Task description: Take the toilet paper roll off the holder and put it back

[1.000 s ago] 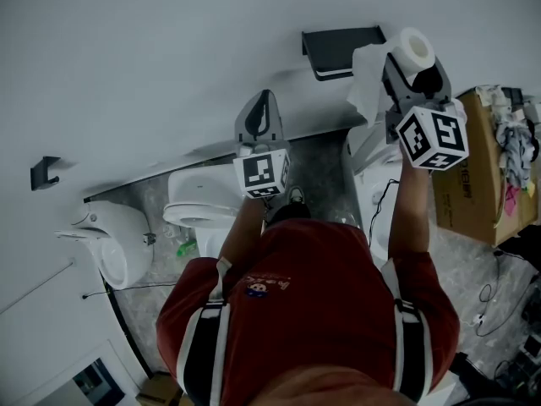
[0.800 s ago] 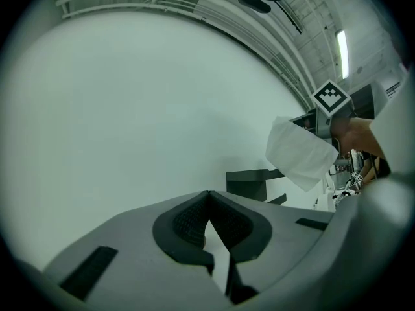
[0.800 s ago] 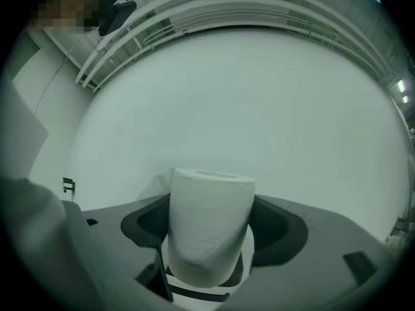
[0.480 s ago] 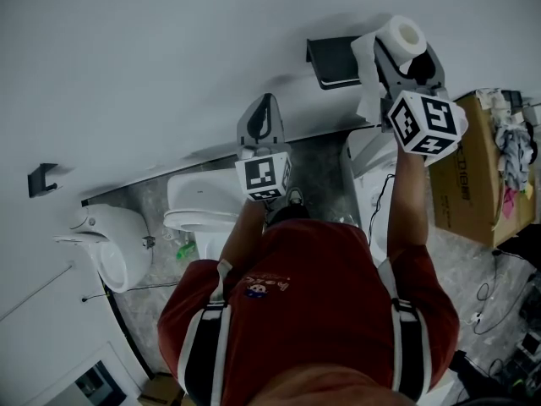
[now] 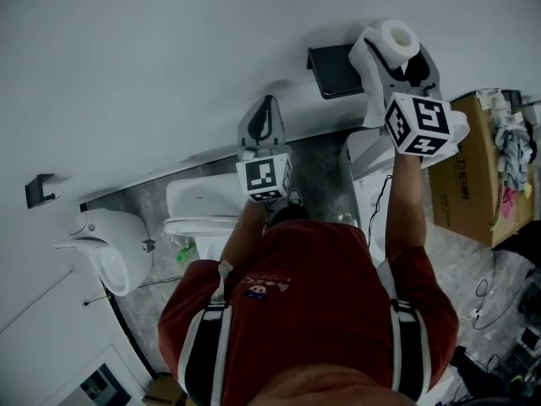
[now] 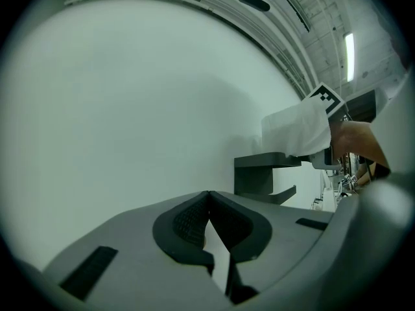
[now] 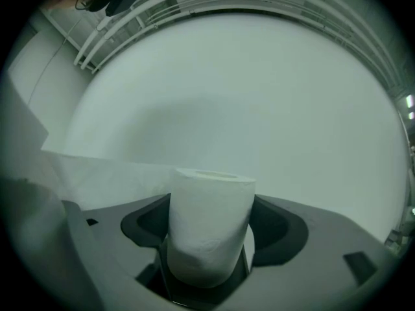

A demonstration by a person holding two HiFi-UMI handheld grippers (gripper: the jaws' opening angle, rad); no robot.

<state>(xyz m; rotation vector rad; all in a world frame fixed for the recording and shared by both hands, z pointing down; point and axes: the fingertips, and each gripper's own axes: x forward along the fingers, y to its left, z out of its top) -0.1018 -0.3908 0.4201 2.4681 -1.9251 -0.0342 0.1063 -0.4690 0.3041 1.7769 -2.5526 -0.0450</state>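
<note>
Nearest first: the right gripper [image 7: 211, 203] has its jaws clamped on the toilet paper roll [image 7: 209, 232]. Both pads bear on the outer wraps low on the roll, and one open end of the core faces up in the right gripper view. The paper bulges slightly where the pads press.

Judgement: the roll is light, soft and easily squashed. Only the core should give stiffness. The paper surface gives good friction, so a slip looks unlikely, but over-squeezing could flatten the core hole.

The best hold looks like this one, across the round body with both core ends left free for threading. A loose tail of paper [image 7: 97, 173] trails to the left of that frame. It is flimsy and could tear, catch or unwind further.

Left gripper [image 6: 209, 199]: its jaws are together with nothing between them. It sits at the centre of the head view, well apart from the roll.

Farther out, the dark wall-mounted holder [image 5: 331, 68] sits at the upper right of the head view. The roll is off the holder, just to its right. In the left gripper view its lower arm [image 6: 279, 195] is bare.

Farthest is the plain white wall [image 5: 169, 57].

Judgement: the removal half looks done. Putting the roll back needs the core hole lined up with the arm.
</note>
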